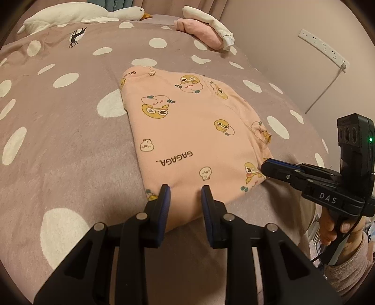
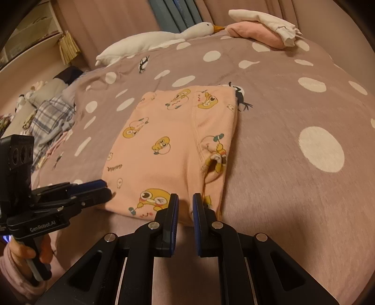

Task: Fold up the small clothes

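Note:
A small peach garment (image 1: pixel 187 131) with cartoon duck prints lies folded flat on the dotted bedspread; it also shows in the right wrist view (image 2: pixel 168 150). My left gripper (image 1: pixel 185 190) is open, its fingertips at the garment's near edge, holding nothing. My right gripper (image 2: pixel 185 199) is open with a narrower gap, its tips at the garment's near corner by the folded sleeve cuff (image 2: pixel 214 162). Each gripper shows in the other's view: the right one (image 1: pixel 267 165) touches the garment's right corner, the left one (image 2: pixel 105 187) its left edge.
A mauve bedspread (image 1: pixel 70 140) with white dots covers the bed. A white goose plush (image 1: pixel 77 16) and a pink and white pile of folded clothes (image 1: pixel 206 30) lie at the far side. A plaid cloth (image 2: pixel 51 115) lies at the left. A power strip (image 1: pixel 323 47) hangs on the wall.

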The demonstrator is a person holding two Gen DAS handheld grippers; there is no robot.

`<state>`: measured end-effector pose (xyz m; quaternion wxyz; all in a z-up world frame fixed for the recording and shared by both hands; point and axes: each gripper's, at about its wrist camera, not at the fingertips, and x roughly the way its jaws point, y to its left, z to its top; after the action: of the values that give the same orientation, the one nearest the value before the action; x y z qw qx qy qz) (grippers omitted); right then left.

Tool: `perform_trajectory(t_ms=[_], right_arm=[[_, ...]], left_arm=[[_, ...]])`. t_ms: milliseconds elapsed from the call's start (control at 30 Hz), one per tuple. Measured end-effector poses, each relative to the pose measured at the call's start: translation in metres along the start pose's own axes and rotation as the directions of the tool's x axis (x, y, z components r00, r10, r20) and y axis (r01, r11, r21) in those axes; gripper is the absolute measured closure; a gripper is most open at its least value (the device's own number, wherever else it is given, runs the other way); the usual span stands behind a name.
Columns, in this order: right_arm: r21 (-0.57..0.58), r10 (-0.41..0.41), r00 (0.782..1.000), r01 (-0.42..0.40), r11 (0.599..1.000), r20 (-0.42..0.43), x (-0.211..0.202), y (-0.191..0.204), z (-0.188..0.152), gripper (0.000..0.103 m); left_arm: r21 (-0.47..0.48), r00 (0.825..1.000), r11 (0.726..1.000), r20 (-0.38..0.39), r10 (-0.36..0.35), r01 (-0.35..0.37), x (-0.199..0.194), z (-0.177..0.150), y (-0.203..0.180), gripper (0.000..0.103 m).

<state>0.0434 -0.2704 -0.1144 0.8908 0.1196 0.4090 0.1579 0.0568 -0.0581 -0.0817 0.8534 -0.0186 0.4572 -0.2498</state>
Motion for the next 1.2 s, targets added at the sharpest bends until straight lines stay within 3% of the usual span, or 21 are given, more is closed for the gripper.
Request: perform_trajectory(t_ms=[133, 267, 533, 633, 700, 767, 933, 1100, 1200], right_arm=[[0.021, 0.008, 1.000, -0.008, 1.000, -0.001, -0.004, -0.003, -0.004, 0.093], [0.029, 0.002, 1.000, -0.002, 1.000, 0.003, -0.008, -0.002, -0.006, 0.093], [0.055, -0.010, 1.000, 0.010, 0.998, 0.000, -0.013, -0.004, -0.010, 0.093], [0.067, -0.015, 1.000, 0.015, 0.998, 0.000, -0.015, -0.005, -0.011, 0.091], [0.091, -0.013, 1.000, 0.013, 0.996, 0.001, -0.016, -0.009, -0.010, 0.077], [0.146, -0.027, 1.000, 0.026, 0.989, 0.005, -0.016, -0.017, -0.010, 0.044], [0.321, 0.089, 0.996, -0.091, 0.943, 0.022, -0.012, -0.044, -0.011, 0.042], [0.420, 0.205, 0.977, -0.209, 0.883, 0.055, -0.006, -0.056, -0.009, 0.040], [0.449, 0.243, 0.968, -0.247, 0.859, 0.068, 0.000, -0.057, -0.006, 0.040]], left_arm=[[-0.002, 0.999, 0.999, -0.002, 0.035, -0.035, -0.004, -0.003, 0.001, 0.075], [-0.024, 0.998, 0.997, -0.002, 0.068, -0.068, -0.009, -0.006, 0.010, 0.058], [-0.068, 0.997, 0.994, 0.001, 0.080, -0.080, -0.016, -0.010, 0.021, 0.052], [-0.089, 0.997, 0.993, 0.003, 0.076, -0.075, -0.017, -0.009, 0.024, 0.038], [-0.123, 0.998, 0.990, 0.005, 0.066, -0.064, -0.017, -0.008, 0.028, 0.025], [-0.149, 0.998, 0.987, 0.006, 0.060, -0.058, -0.017, -0.006, 0.033, 0.022], [-0.184, 1.000, 0.983, -0.001, 0.028, -0.027, -0.015, 0.001, 0.037, 0.021], [-0.253, 0.995, 0.963, 0.002, -0.095, 0.093, -0.009, 0.010, 0.040, 0.018], [-0.279, 0.992, 0.953, -0.004, -0.127, 0.121, -0.003, 0.015, 0.040, 0.018]])
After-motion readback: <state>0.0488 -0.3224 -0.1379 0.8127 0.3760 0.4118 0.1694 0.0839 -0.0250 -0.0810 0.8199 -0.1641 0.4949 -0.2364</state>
